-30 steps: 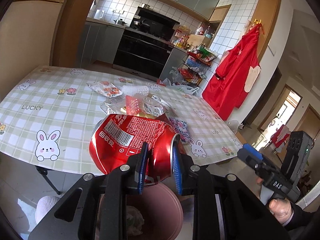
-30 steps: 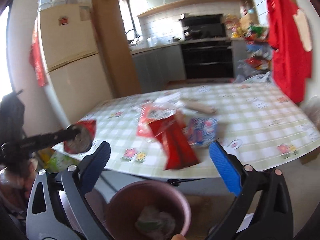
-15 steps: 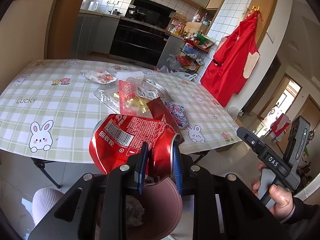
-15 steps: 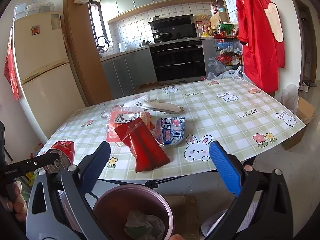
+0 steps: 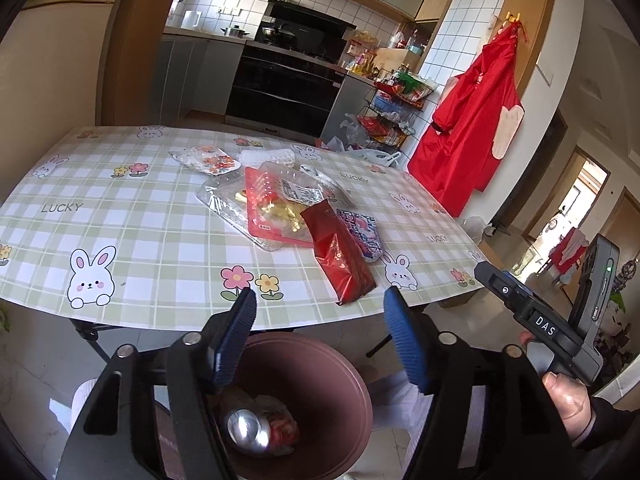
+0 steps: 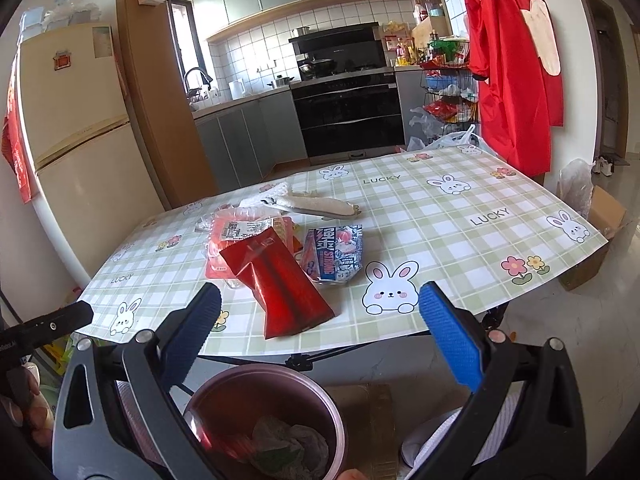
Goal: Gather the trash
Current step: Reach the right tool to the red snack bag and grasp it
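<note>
Below the counter edge: the pink bin (image 5: pixel 352 396) stands on the floor, a crushed can (image 5: pixel 250 432) lying inside it with its silver end up, among crumpled scraps.
Left claw (image 5: pixel 320 338): hangs over the bin mouth, its jaws opening, with nothing between the blue pads; the can is already down in the bin.
Right claw (image 6: pixel 324 336): spread wide and empty, tilted down toward the near counter (image 6: pixel 480 240) edge, with the bin below it.
Trash left on the counter: a red foil pouch (image 6: pixel 280 284) closest to the edge, a blue printed wrapper (image 6: pixel 336 254) touching its far side, a clear tray with red packaging (image 6: pixel 240 232) behind, and a pale wrapper (image 6: pixel 316 206) farther back.
Handling, red foil pouch: likely light, thin and slippery, and it lies flat, so a top-down pinch may skate off; the puffed near end or a side seam looks like the best place to take hold.
Handling, clear tray: stiff but flimsy, probably crackles and flexes; its raised rim seems the surest hold.
Hand pose: a hand (image 5: pixel 568 404) in a dark sleeve holds the right handle low at the side, pointing forward and downward.
Risk: loose wrappers may slide on the glossy tablecloth rather than lift.
</note>
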`<state>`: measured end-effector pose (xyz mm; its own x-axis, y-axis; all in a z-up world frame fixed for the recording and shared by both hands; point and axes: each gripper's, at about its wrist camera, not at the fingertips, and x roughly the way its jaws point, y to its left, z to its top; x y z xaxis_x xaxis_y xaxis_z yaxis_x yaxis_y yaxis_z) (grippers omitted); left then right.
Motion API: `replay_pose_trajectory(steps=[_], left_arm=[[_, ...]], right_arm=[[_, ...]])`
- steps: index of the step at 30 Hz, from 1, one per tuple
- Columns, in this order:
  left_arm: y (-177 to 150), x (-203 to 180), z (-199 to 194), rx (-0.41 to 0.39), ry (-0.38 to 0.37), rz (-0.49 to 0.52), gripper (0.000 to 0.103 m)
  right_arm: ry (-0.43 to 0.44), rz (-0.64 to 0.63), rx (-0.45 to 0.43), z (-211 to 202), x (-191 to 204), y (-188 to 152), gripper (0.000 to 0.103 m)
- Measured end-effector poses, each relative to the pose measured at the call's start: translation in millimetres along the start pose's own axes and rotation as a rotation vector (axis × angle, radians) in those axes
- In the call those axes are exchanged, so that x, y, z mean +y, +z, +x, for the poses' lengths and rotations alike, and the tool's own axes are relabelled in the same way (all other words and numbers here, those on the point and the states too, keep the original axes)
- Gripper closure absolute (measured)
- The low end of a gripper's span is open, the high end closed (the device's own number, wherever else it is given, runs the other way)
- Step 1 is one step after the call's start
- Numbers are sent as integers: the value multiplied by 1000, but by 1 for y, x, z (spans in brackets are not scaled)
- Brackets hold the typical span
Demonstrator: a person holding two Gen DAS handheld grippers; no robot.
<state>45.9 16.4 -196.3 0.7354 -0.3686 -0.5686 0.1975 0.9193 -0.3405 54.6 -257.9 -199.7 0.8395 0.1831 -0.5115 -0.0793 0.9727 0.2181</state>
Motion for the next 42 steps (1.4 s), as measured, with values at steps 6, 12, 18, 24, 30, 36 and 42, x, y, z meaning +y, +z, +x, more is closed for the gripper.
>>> replay_pose_trajectory(steps=[6, 12, 18, 24, 30, 36, 42], left_arm=[[0, 9, -3, -20, 50, -41, 13], [-2, 18, -2, -8, 89, -77, 7], [-5, 27, 2, 9, 120, -112, 6], [-10, 33, 12, 55, 132, -136, 6], [-8, 38, 17, 62, 150, -124, 6], [4, 55, 24, 53, 189, -128, 6], [17, 67, 35, 48, 216, -131, 6]], right_arm=[[-5, 0, 12, 1, 1, -2, 5], [-11, 10, 27, 5, -1, -5, 5], [-17, 15, 46, 10, -4, -8, 5], [-15, 9, 77, 19, -5, -15, 5], [-9, -90, 85, 36, -1, -12, 5], [150, -215, 100, 78, 14, 14, 5], [262, -435, 119, 124, 49, 21, 6]])
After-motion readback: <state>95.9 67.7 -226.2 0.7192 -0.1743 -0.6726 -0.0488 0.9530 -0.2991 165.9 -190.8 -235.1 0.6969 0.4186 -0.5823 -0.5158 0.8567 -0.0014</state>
